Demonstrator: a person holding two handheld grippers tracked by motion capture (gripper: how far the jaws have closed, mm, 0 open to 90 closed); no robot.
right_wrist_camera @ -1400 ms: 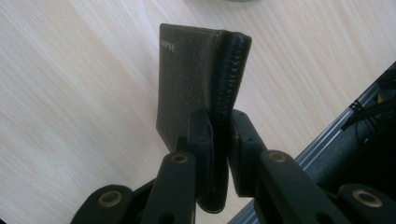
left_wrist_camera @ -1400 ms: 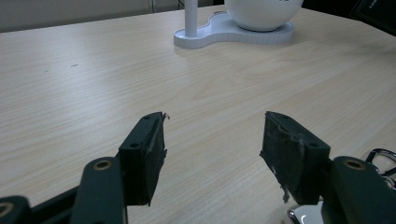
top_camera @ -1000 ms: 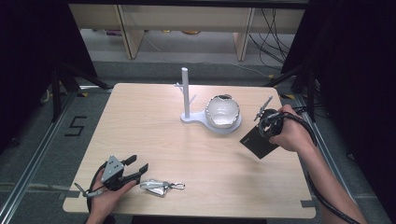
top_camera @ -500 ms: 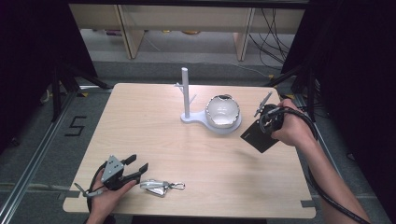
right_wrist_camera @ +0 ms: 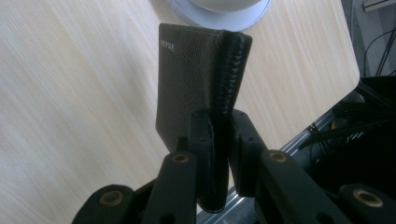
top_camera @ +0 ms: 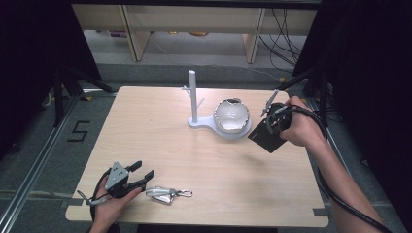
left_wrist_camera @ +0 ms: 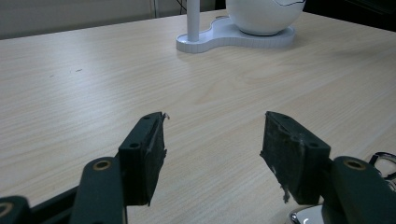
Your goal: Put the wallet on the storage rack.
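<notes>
Light wood-grain table (top_camera: pixel 160 131) stands on a grey floor with dark curtains at both sides and shelving behind it. Nearest the person, at the front left corner, the left hand (top_camera: pixel 109 206) holds the left gripper (top_camera: pixel 142 175) low over the tabletop, a grey three-cornered plate on its top. Its jaws stand wide apart with bare wood between them in the left gripper view (left_wrist_camera: pixel 212 154); nothing is gripped. Just beside the jaw tips, toward the table centre, a metal keyring with a carabiner clip (top_camera: pixel 167 193) lies flat on the wood; its shiny edge appears at the lower right of the left gripper view (left_wrist_camera: pixel 306 215). Farther back, at the right edge of the table, the right hand (top_camera: pixel 301 128) holds the right gripper (top_camera: pixel 273 127) with a cable trailing along the forearm. Its jaws are closed on the spine end of a black leather wallet (right_wrist_camera: pixel 198 70), which is folded shut. In the high view the wallet (top_camera: pixel 265 137) hangs tilted above the tabletop, just beside the white stand. That white stand (top_camera: pixel 204 124) sits at centre rear, comprising a flat base, an upright post with short pegs (top_camera: pixel 193 94), and a round white bowl (top_camera: pixel 232 115) seated on the base's right side.
</notes>
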